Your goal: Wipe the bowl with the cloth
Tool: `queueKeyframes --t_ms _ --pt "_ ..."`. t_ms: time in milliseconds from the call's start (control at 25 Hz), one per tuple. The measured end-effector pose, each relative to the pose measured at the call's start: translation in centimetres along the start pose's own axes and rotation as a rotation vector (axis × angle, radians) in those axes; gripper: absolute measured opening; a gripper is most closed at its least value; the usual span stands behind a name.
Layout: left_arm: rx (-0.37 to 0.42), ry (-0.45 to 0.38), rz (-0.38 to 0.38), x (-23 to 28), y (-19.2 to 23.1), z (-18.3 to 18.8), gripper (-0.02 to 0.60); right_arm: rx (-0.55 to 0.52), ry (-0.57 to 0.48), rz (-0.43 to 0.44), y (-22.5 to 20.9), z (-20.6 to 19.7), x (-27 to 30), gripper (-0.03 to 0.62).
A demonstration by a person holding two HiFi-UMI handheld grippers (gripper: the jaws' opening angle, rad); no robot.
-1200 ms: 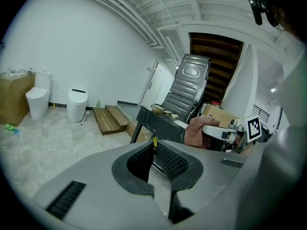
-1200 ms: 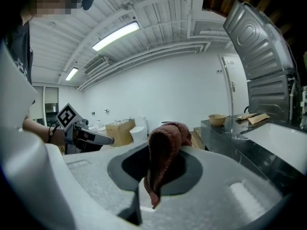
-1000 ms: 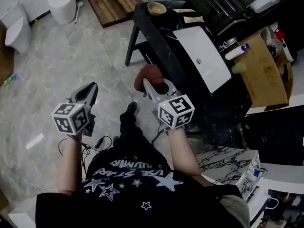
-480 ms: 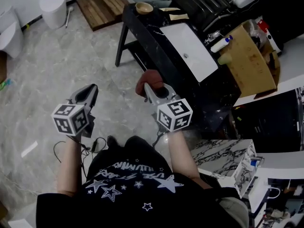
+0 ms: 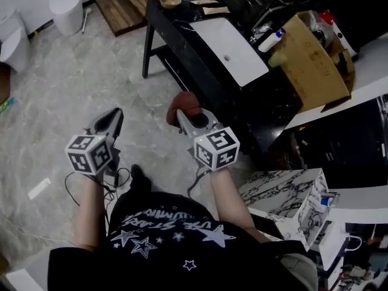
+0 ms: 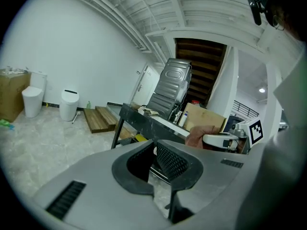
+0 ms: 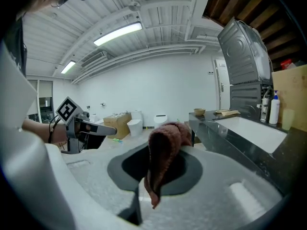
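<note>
Now | left tool (image 6: 154,153) clenched, empty | right tool (image 7: 152,176) grasping brown cloth (image 7: 164,145) | black surface (image 5: 177,24): bowl (image 5: 170,1), white sink (image 5: 233,48) | marble floor (image 5: 66,83), toilet (image 5: 65,8) by wall

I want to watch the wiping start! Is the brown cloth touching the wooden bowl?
Apart. The head view shows the cloth clamped in the right gripper above the floor, while the bowl sits far off on the black counter.

Black counter (image 5: 177,24): wooden bowl (image 5: 170,0) at far end.
</note>
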State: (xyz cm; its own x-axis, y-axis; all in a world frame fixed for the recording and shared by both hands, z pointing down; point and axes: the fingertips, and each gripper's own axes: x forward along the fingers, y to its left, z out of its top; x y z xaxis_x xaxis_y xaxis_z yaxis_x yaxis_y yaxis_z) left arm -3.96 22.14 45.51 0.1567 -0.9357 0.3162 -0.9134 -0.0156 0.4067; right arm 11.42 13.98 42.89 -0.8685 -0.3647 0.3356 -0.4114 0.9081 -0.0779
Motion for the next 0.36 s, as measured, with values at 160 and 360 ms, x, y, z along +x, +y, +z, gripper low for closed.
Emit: queueKeyframes --t_ms 160,360 --pt "0.021 0.001 0.006 -2.0 -4.0 -2.6 0.029 0.005 0.017 0.015 1.1 -2.4 -4.3 0.046" --pt "-0.012 -0.004 0.014 -4.4 -8.8 -6.3 0.029 0.020 0.039 0.038 2.7 -5.8 -10.5 0.046"
